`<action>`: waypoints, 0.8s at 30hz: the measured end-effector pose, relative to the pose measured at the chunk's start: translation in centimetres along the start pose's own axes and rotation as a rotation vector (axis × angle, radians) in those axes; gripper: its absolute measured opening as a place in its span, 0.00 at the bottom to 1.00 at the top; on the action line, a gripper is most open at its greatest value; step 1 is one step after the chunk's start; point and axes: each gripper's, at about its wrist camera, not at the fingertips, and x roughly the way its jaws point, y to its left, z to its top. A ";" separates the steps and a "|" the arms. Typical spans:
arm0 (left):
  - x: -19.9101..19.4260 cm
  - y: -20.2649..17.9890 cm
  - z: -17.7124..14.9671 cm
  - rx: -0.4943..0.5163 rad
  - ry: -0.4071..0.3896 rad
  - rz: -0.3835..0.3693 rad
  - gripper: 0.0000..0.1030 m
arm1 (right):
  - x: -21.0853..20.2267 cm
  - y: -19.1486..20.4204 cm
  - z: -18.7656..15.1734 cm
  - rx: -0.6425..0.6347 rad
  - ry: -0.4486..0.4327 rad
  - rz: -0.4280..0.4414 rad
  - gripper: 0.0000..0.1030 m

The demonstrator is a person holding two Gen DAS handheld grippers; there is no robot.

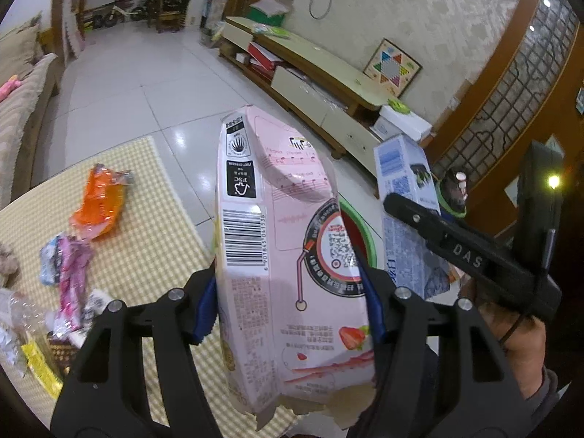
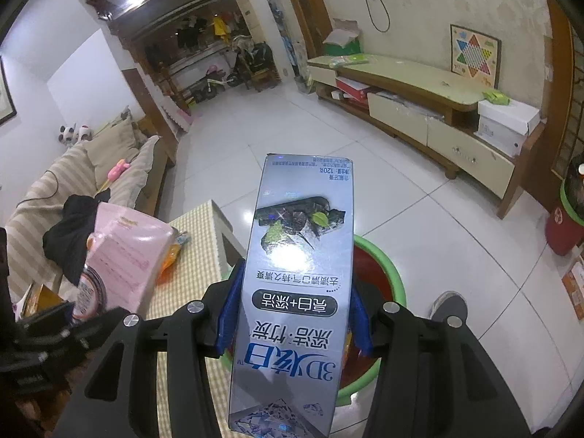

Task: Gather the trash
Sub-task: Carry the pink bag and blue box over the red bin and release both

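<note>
My left gripper (image 1: 292, 295) is shut on a pink strawberry carton (image 1: 284, 255), its blue pads pressing both sides; the carton's torn end points toward the camera. My right gripper (image 2: 292, 314) is shut on a long blue-grey toothpaste box (image 2: 295, 292). In the left wrist view that box (image 1: 405, 197) and the right gripper's black body (image 1: 471, 255) hang to the right, over a green-rimmed red basin (image 1: 359, 233) on the floor. In the right wrist view the basin (image 2: 387, 273) lies just beyond and below the box, and the pink carton (image 2: 127, 252) shows at the left.
A table with a yellow checked cloth (image 1: 153, 255) holds an orange wrapper (image 1: 98, 204), a pink wrapper (image 1: 71, 273) and other scraps at the left. A low TV cabinet (image 2: 419, 109) lines the far wall. A sofa (image 2: 73, 182) stands left. A red bin (image 2: 565, 226) sits far right.
</note>
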 end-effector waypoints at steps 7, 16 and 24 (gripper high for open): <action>3.9 -0.8 0.3 0.008 0.055 -0.020 0.60 | 2.4 -1.7 0.2 0.024 0.025 0.003 0.47; 6.8 -1.1 1.3 0.004 0.085 -0.031 0.62 | 4.5 -3.1 0.4 0.059 0.052 -0.002 0.47; 8.0 -0.7 1.4 -0.012 0.093 -0.053 0.65 | 5.4 -3.2 0.7 0.057 0.060 -0.007 0.48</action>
